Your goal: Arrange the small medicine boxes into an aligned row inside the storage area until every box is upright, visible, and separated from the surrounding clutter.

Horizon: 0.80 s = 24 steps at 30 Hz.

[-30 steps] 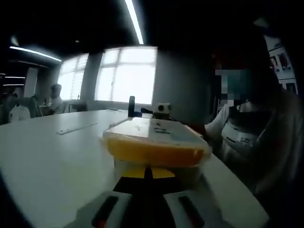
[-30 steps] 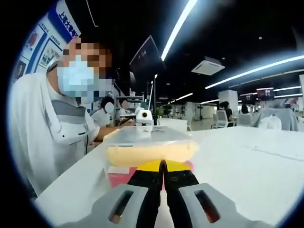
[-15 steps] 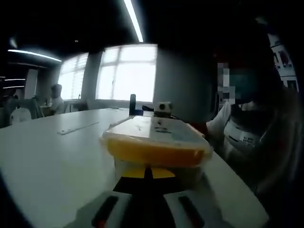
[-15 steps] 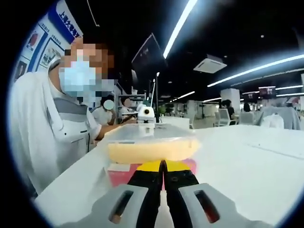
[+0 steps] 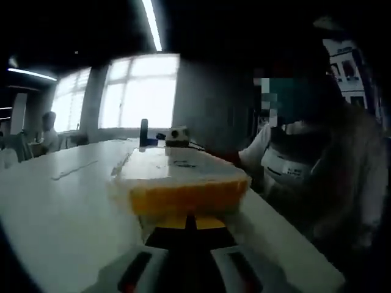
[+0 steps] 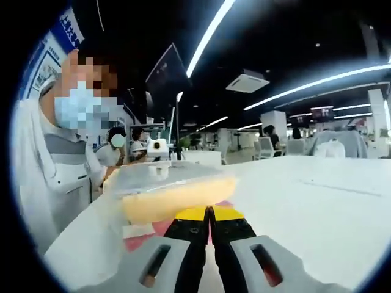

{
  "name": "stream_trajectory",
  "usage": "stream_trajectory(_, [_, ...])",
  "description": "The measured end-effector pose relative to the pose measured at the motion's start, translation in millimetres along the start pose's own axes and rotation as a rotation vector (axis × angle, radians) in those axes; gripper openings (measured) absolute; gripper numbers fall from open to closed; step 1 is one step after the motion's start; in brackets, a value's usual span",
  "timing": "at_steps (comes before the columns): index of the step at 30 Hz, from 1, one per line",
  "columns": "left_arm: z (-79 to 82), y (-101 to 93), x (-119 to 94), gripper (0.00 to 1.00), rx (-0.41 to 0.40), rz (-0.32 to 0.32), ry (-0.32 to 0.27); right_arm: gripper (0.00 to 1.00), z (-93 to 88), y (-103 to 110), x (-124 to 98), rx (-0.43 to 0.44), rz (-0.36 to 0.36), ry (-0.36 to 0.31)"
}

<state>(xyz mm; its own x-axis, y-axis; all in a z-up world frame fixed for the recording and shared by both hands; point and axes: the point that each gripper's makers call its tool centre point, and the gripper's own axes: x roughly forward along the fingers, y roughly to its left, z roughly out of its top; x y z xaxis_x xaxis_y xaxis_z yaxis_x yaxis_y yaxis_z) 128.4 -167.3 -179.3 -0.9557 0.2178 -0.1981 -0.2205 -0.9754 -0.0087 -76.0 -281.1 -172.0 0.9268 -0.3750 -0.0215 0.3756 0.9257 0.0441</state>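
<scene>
Both the left gripper (image 5: 188, 224) and right gripper (image 6: 209, 215) are pressed together right at the lidded storage container (image 6: 168, 190) on the white table (image 6: 317, 207), so boxes aren't sorted yet; opening it looks next.

Both views sit low at table (image 5: 55, 207) level, close to the yellow-lidded tub (image 5: 180, 186) (opposite sides). Left gripper view faces the windows (image 5: 137, 91); right gripper view faces the hall. Shared: tub (image 6: 168, 192), seated person (image 6: 58, 165).
</scene>
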Motion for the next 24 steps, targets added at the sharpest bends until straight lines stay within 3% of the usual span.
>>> stream_trajectory(2, [-5.4, -1.8, 5, 0.0, 0.051, 0.005, 0.064, 0.0, 2.2, -8, -2, 0.014, -0.023, 0.0])
stream_trajectory(5, [-11.4, 12.5, -7, 0.0, 0.0, 0.084, 0.084, 0.03, -2.2, -14, -22, -0.008, -0.042, 0.041])
stream_trajectory(7, [-9.1, 29.3, -20, 0.09, -0.045, 0.171, 0.053, 0.15, -1.7, -11, -39, 0.059, -0.009, 0.04])
stream_trajectory(10, [-7.3, 51.0, -36, 0.22, -0.087, 0.281, 0.013, 0.23, 1.4, 3, -50, 0.102, 0.077, 0.022])
stream_trajectory(11, [-6.3, 61.4, -39, 0.28, -0.126, 0.338, -0.018, 0.25, 1.7, 9, -51, 0.059, 0.105, 0.025])
stream_trajectory(15, [-12.8, 70.0, -30, 0.49, -0.138, 0.357, -0.011, 0.46, -0.6, 41, -48, 0.076, 0.219, 0.056])
stream_trajectory(16, [-17.4, 69.5, -27, 0.53, -0.141, 0.345, 0.009, 0.43, -4.9, 45, -51, 0.048, 0.24, 0.087])
stream_trajectory(18, [-17.7, 66.0, -26, 0.52, -0.134, 0.317, 0.006, 0.37, -2.6, 51, -50, 0.031, 0.258, 0.079])
stream_trajectory(20, [-16.3, 66.4, -28, 0.52, -0.123, 0.312, 0.005, 0.38, -2.5, 55, -51, 0.032, 0.264, 0.085])
stream_trajectory(21, [-15.3, 66.2, -28, 0.52, -0.113, 0.307, 0.005, 0.41, -2.7, 59, -51, 0.032, 0.274, 0.089])
stream_trajectory(24, [-12.0, 64.9, -29, 0.52, -0.09, 0.292, 0.0, 0.62, -4.0, 73, -52, 0.047, 0.319, 0.102])
